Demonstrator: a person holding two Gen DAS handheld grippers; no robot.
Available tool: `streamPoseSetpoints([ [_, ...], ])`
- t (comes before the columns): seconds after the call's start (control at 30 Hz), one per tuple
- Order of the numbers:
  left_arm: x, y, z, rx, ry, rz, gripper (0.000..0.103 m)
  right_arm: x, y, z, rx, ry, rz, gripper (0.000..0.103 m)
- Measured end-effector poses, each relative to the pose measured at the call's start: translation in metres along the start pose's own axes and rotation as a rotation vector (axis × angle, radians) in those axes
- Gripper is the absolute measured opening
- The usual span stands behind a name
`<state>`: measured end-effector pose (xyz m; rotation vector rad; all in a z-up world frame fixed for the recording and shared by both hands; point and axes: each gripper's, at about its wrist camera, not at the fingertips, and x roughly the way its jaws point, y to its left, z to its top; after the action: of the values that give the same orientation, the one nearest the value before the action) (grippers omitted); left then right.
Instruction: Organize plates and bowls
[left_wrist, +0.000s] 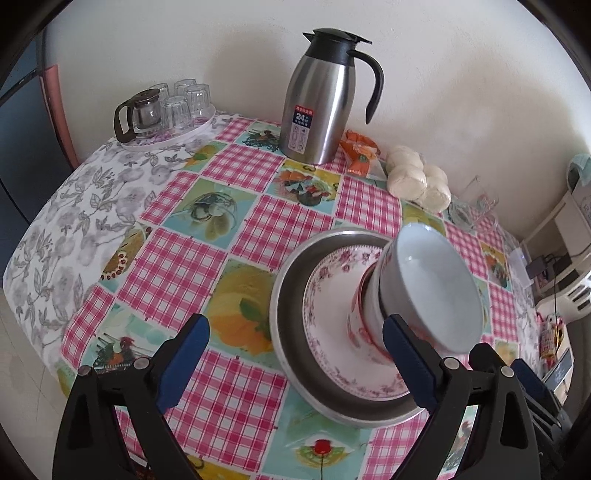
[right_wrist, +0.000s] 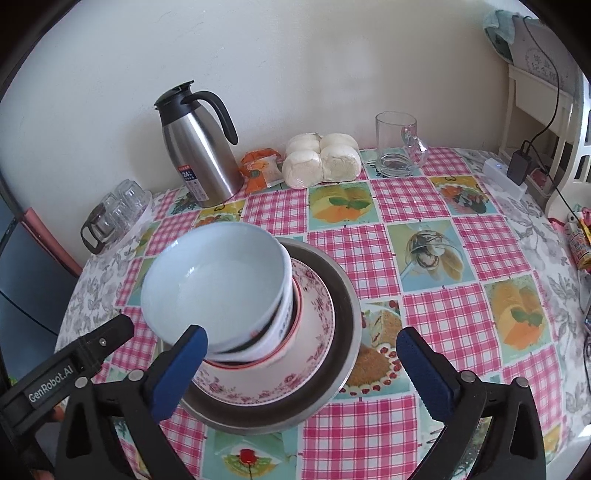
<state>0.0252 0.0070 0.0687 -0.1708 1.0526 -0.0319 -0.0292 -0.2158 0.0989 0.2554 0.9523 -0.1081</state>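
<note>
A stack stands on the table: a steel plate (left_wrist: 291, 295) at the bottom, a floral-rimmed plate (left_wrist: 328, 295) on it, then a red-patterned bowl (left_wrist: 360, 325) with a white bowl (left_wrist: 432, 291) nested on top. The stack also shows in the right wrist view: steel plate (right_wrist: 343, 306), floral plate (right_wrist: 314, 332), white bowl (right_wrist: 218, 280). My left gripper (left_wrist: 295, 362) is open and empty, its right finger close beside the bowls. My right gripper (right_wrist: 301, 365) is open and empty, its left finger in front of the white bowl's side.
A steel thermos jug (left_wrist: 317, 99) stands at the back by the wall. A tray of glasses with a small teapot (left_wrist: 162, 110) sits at the back left. Bagged buns (right_wrist: 321, 158), an orange packet (right_wrist: 258, 166) and a glass mug (right_wrist: 399, 147) line the wall. A power strip (right_wrist: 506, 177) lies at the right edge.
</note>
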Motion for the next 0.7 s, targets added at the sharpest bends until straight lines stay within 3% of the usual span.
streamPoseSetpoints([
  [0.2, 0.001, -0.002, -0.012, 0.043, 0.010, 0.050, 0.095, 0.001, -0.004, -0.012, -0.019, 0.017, -0.026, 0.103],
  [0.7, 0.004, -0.006, -0.040, 0.091, 0.050, 0.089, 0.095, -0.001, -0.025, -0.038, -0.028, 0.040, -0.084, 0.103],
])
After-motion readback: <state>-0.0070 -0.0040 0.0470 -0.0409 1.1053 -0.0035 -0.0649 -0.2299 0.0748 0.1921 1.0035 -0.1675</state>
